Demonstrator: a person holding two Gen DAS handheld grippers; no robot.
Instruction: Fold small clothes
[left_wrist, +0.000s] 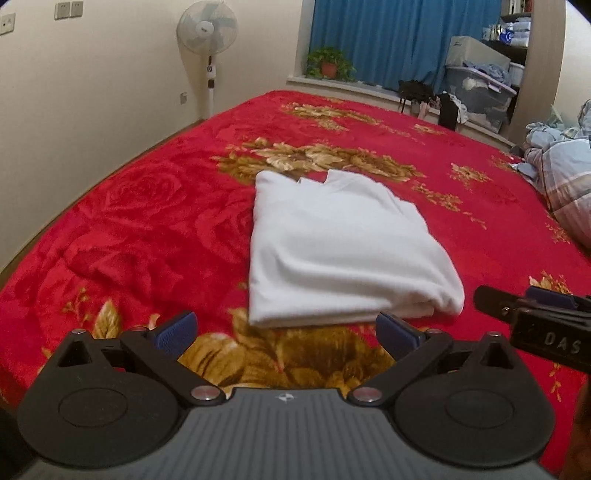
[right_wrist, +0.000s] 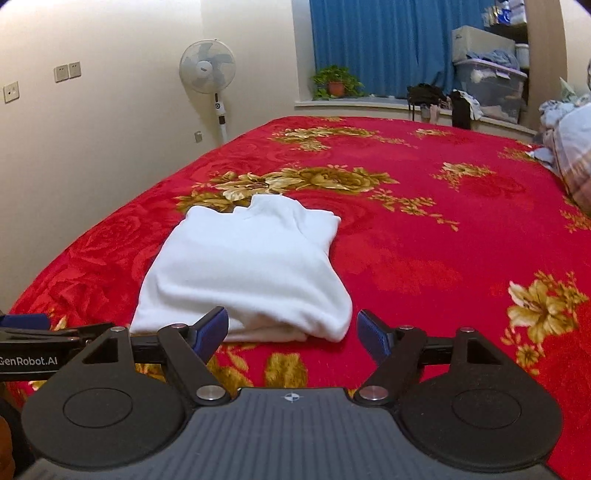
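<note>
The white garment (left_wrist: 340, 251) lay on the red flowered blanket (left_wrist: 140, 229) of the bed, already doubled into a thick rectangle with its rounded fold toward the camera and its looser, notched edges on the far side. To the left of the garment there was only bare blanket.

The left tongs (left_wrist: 286, 332) hovered just short of the garment's near edge, their blue pads (left_wrist: 176, 330) spread wide apart and holding nothing. The right tongs (right_wrist: 291, 332) sat near the garment's near right corner, likewise parted and empty; in the left camera they appeared just right of that corner.

Judging by the neat stack, the folding looked nearly done, and the step in hand was probably a last fold or a tidy-up. To do it well, each tong should take the whole thickness of the near fold at its own corner, not just the top layer, and both should lift and carry over evenly so the layers do not slide. The lower layers at the near right corner were blurred, so how many lay there was hard to say.
</note>
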